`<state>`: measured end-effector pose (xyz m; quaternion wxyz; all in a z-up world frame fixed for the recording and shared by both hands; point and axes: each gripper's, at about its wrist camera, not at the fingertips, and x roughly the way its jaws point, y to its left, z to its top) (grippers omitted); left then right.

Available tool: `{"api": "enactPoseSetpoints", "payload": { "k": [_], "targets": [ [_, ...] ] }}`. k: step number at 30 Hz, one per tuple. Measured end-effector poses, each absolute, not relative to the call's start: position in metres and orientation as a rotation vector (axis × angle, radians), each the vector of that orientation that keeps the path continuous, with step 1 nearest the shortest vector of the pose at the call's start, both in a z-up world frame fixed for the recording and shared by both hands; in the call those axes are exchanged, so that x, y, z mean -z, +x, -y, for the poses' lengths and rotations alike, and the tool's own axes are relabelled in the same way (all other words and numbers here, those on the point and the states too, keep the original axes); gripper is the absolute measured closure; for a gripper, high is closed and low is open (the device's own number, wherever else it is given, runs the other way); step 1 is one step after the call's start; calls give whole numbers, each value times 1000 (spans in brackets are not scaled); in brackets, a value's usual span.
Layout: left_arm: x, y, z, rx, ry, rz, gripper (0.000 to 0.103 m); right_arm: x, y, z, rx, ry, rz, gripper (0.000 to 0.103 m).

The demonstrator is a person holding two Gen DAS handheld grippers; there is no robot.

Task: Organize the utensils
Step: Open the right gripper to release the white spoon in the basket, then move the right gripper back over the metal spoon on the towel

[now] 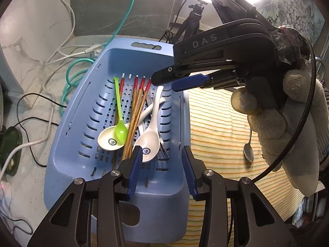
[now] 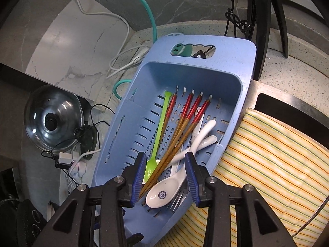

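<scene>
A blue slotted basket point(image 1: 67, 144) point(image 2: 230, 72) holds several red-tipped wooden chopsticks point(image 1: 135, 111) point(image 2: 183, 123), a green plastic spoon point(image 1: 120, 123) point(image 2: 158, 135), two white ceramic spoons point(image 1: 149, 142) point(image 2: 166, 191) and a metal fork point(image 2: 177, 200). My left gripper point(image 1: 162, 160) is open and empty over the basket's near end. My right gripper point(image 2: 165, 168) point(image 1: 164, 82) is open and empty above the spoons and chopsticks; in the left wrist view it reaches in from the right, over the basket's far right side.
A yellow striped cloth point(image 1: 222, 135) point(image 2: 277, 154) lies right of the basket, with a metal spoon point(image 1: 248, 150) on it. Cables point(image 1: 67, 41) and a teal hose point(image 2: 151, 20) lie behind and left. A glass pot lid point(image 2: 51, 121) and tripod legs point(image 2: 265, 20) stand nearby.
</scene>
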<state>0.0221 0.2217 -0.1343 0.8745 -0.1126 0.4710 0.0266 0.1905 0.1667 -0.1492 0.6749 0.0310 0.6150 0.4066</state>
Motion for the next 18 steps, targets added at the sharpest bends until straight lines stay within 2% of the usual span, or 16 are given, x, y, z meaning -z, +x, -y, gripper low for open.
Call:
{"api": "enactPoseSetpoints", "payload": {
  "k": [8, 18],
  "targets": [
    [121, 17, -210, -57, -218, -963, 65, 130, 189, -142, -925, 79, -1343, 68],
    [116, 23, -187, -25, -204, -952, 65, 108, 193, -65, -896, 139, -1302, 68]
  ]
}}
